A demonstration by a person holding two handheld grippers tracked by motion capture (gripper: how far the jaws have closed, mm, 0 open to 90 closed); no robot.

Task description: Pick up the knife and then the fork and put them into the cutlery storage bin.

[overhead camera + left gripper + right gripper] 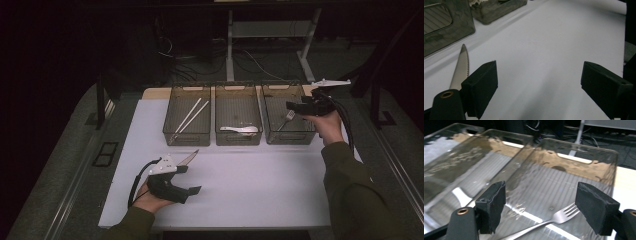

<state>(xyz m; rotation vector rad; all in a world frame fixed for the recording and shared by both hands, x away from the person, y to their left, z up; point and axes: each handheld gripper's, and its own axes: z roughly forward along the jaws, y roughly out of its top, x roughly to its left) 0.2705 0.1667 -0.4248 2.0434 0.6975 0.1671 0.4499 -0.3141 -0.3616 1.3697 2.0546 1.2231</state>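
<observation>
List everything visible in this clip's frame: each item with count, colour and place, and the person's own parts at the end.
Fork: one, silver, lying in the right bin.
Knife: one, serrated silver blade, on the mat beside the left claw.
Chopsticks: two, white, lying slanted in the left bin.
Spoon: one, white, in the middle bin.
Bins: three, clear smoky plastic, in a row at the far edge of the mat.
Mat: one, white, covering the table.
Left claw: one, black, open, low over the mat near the knife.
Right claw: one, black, open above the fork, nothing between its pads.
Hands: two, in olive sleeves, each holding a claw.
</observation>
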